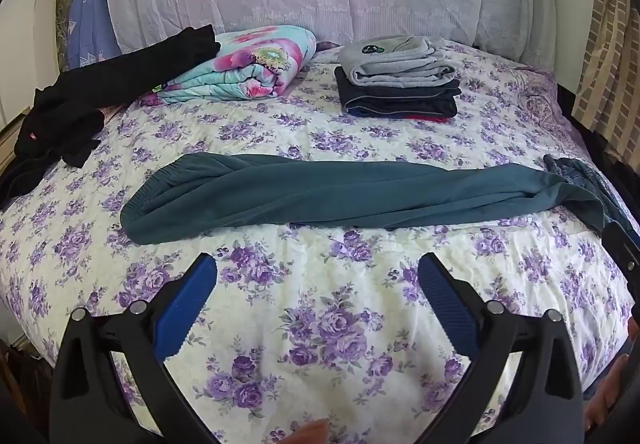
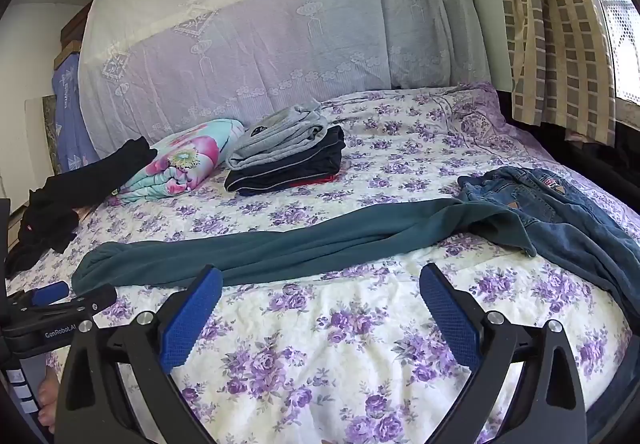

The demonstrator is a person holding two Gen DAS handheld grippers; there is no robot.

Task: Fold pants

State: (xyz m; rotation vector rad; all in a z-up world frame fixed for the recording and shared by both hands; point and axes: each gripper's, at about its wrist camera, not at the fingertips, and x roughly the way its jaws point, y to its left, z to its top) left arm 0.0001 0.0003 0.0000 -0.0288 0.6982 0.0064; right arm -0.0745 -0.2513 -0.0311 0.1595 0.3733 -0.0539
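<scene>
Lying beyond both wide jaws, teal pants [image 1: 340, 192], untouched

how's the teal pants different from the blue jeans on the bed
The teal sweatpants lie stretched long across the floral bedspread, legs together; the blue denim jeans sit crumpled in a heap at the bed's right side. The teal sweatpants are soft, plain knit with an elastic waistband; the blue denim jeans are stiffer and carry a small patch. One end of the sweatpants overlaps the jeans. Neither is folded small yet.
</scene>
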